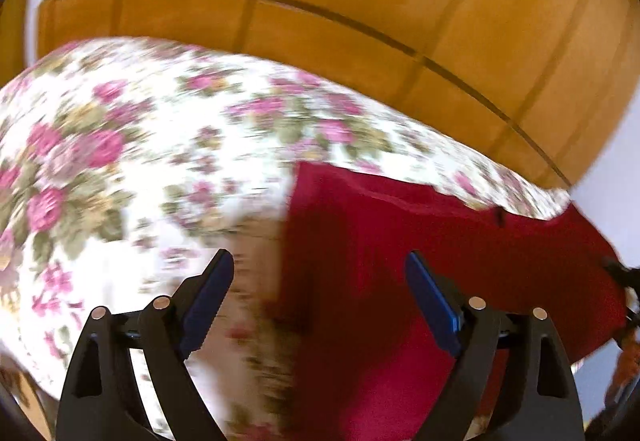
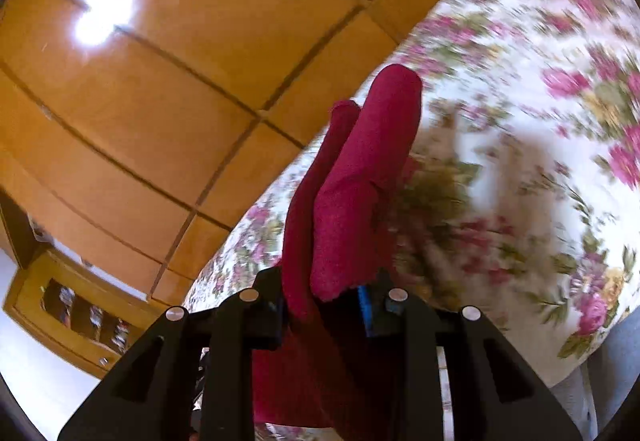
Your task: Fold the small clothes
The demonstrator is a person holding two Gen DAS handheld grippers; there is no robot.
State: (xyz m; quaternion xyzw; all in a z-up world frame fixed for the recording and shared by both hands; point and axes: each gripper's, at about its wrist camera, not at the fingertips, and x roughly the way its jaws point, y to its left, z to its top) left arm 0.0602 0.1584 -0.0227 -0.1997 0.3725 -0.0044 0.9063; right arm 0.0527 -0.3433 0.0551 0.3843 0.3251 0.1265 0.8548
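Note:
A dark red garment (image 1: 404, 253) lies spread on a flowered bedspread (image 1: 132, 145), its straight left edge running down the middle of the left wrist view. My left gripper (image 1: 320, 297) hovers over that edge with its blue-padded fingers (image 1: 210, 299) wide apart and nothing between them. In the right wrist view my right gripper (image 2: 324, 305) is shut on a bunched fold of the same red garment (image 2: 352, 193), which stands up in a tall ridge from between the jaws above the bedspread (image 2: 520, 129).
Wooden wardrobe panels (image 1: 320, 1) rise behind the bed. A low wooden shelf unit (image 2: 76, 305) with small items stands at the lower left of the right wrist view. The other gripper's dark tip (image 1: 624, 277) shows at the garment's right edge.

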